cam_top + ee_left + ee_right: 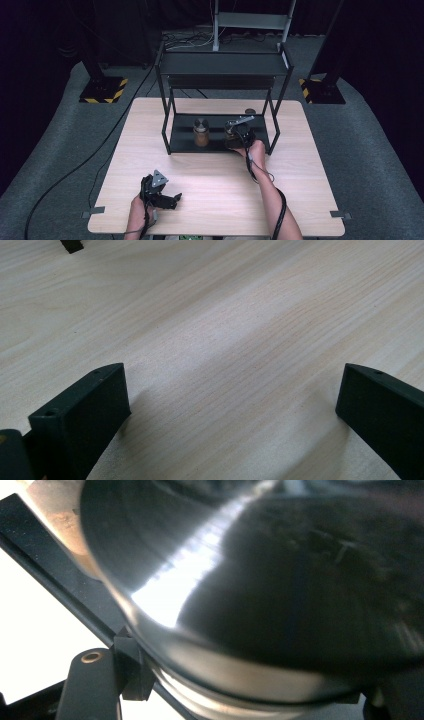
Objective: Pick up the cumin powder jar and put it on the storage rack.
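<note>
While the left gripper (pixel 172 199) rests on the bare worktop (pixel 210 175) with jaws spread wide and nothing between them, the right gripper (pixel 234 136) is clamped on a dark-lidded jar (pixel 280 605) standing on the lower shelf of the black rack (pixel 220 65), right of a second jar (pixel 201 132).

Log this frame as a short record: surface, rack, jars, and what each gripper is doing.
surface: light wooden table
rack: black two-level shelf at the far middle of the table
jars: two on the lower shelf level; left jar stands free, right jar is gripped
right gripper: shut on the right jar, dark lid close up in its own view
left gripper: jaws open, low over bare table near the front edge, holding nothing
</note>
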Tool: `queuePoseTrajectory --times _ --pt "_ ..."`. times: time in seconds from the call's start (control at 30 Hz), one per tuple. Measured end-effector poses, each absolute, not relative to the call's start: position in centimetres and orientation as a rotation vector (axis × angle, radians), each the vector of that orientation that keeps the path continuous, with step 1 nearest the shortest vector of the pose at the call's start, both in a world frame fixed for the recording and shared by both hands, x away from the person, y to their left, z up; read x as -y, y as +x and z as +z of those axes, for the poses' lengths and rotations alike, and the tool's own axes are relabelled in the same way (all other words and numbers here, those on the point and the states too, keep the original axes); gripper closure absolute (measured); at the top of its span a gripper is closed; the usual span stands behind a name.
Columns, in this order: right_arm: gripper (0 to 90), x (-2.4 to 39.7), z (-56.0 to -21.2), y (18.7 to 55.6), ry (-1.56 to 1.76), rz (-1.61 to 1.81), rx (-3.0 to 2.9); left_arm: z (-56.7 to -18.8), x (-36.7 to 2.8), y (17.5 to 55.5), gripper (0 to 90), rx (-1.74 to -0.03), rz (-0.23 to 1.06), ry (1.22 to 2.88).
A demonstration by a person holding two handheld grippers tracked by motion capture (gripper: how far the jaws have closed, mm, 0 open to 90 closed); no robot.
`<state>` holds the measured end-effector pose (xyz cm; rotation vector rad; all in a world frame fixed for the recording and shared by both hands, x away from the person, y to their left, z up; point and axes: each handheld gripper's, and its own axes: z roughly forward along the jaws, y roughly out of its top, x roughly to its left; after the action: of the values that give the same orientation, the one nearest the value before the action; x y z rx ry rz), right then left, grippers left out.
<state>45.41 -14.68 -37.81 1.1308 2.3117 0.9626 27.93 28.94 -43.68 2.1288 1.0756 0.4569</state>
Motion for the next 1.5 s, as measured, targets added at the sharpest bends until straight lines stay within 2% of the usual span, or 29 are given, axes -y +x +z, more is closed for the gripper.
queuePoseTrajectory --times 1.5 --pt "30.3 13.8 -39.9 45.8 1.14 1.06 -2.28 -43.7 -28.9 27.8 0.3 -1.073 0.463 2.129"
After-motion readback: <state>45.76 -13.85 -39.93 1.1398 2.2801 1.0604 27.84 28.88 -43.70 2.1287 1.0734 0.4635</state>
